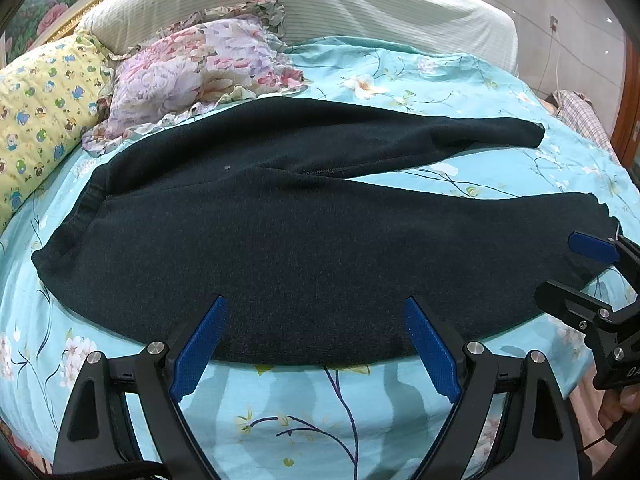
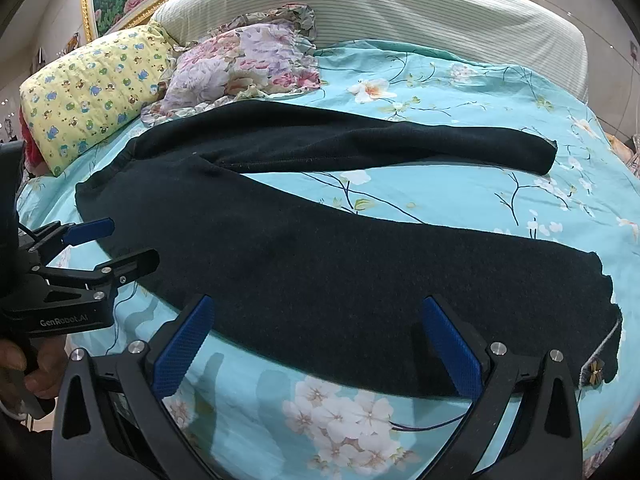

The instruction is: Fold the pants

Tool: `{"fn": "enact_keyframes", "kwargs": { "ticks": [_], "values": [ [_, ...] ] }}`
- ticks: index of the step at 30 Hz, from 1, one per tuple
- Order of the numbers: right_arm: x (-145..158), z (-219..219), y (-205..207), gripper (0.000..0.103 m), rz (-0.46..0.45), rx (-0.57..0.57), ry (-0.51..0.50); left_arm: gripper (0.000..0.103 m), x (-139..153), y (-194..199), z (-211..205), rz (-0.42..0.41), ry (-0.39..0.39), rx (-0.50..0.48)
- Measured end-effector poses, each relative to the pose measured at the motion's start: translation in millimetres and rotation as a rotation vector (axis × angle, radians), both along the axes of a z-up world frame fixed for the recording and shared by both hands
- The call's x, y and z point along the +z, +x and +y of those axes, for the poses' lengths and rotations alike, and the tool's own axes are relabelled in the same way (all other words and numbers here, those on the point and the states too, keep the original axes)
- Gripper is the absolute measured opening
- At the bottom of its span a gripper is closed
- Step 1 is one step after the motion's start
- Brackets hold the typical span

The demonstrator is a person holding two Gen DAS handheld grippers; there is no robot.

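Dark pants (image 1: 280, 240) lie flat on the bed, waistband at the left, the two legs spread apart toward the right; they also show in the right wrist view (image 2: 340, 276). My left gripper (image 1: 316, 308) is open over the near edge of the near leg, close to the hip. My right gripper (image 2: 318, 306) is open over the near edge of the same leg, toward its hem. Each gripper shows in the other's view: the right one (image 1: 580, 268) by the hem, the left one (image 2: 116, 244) by the waistband. Both hold nothing.
The bed has a turquoise floral sheet (image 1: 400, 76). A yellow cartoon pillow (image 1: 44, 108) and a pink floral pillow (image 1: 192, 76) lie at the back left by the waistband. A white striped headboard cushion (image 1: 320, 4) runs behind. Checked cloth (image 1: 580, 116) lies at the far right.
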State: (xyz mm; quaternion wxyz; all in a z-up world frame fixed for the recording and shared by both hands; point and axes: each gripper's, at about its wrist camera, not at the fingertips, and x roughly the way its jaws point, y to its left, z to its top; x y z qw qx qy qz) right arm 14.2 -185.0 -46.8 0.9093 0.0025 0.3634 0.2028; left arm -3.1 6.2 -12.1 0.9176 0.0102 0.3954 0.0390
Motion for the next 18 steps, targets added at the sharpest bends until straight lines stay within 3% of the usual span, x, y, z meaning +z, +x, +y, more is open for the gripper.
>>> {"fn": "enact_keyframes", "kwargs": {
  "ticks": [18],
  "values": [
    [0.8, -2.2, 4.0, 0.103, 0.002, 0.008, 0.005, 0.090, -2.5, 2.0, 2.0, 0.009, -0.008, 0.004]
  ]
}}
